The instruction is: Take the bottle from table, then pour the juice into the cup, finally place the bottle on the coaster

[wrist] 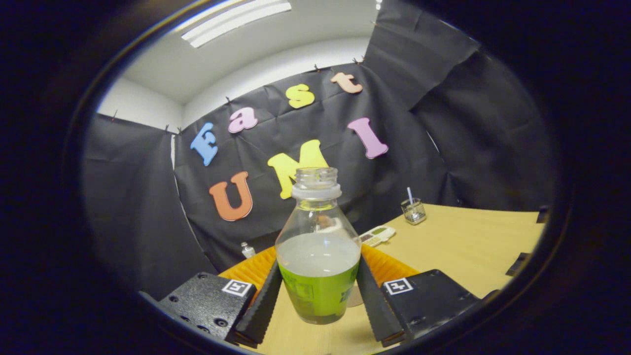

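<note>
A clear bottle (318, 256) with no cap and a green label stands upright between my fingers, about half full of pale green juice. My gripper (319, 266) is shut on it, one finger (261, 303) pressing the label on the left and the other on the right. An orange ribbed coaster (249, 268) lies on the wooden table just beyond the bottle and shows on both sides of it. A pale round object (354, 297) peeks out behind the bottle's base by the right finger; I cannot tell what it is.
Beyond the coaster lies a white handset-like device (377, 235). Further back to the right stands a small glass (413, 211) with a straw. A tiny bottle (247, 250) sits at the table's far left edge by the black cloth wall. The light wooden table (468, 246) stretches to the right.
</note>
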Action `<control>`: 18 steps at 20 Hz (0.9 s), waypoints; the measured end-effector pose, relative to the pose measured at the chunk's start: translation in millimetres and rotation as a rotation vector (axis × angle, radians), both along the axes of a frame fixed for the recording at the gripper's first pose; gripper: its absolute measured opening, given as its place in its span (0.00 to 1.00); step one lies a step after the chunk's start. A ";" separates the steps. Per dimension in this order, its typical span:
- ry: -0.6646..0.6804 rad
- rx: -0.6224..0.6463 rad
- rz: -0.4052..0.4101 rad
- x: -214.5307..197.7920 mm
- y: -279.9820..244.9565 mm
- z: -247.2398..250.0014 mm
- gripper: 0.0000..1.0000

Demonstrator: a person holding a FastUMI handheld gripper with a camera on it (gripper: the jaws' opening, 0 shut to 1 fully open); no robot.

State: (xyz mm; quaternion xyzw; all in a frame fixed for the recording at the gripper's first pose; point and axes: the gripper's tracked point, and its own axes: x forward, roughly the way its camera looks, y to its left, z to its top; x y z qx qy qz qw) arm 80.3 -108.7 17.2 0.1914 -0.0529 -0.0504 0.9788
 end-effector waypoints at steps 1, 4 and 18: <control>-0.010 -0.038 -0.009 1.1 2.0 4.0 0.82; -0.033 -0.102 -0.020 7.8 14.1 6.1 0.83; 0.158 -0.329 -0.118 113.4 24.3 -50.0 0.84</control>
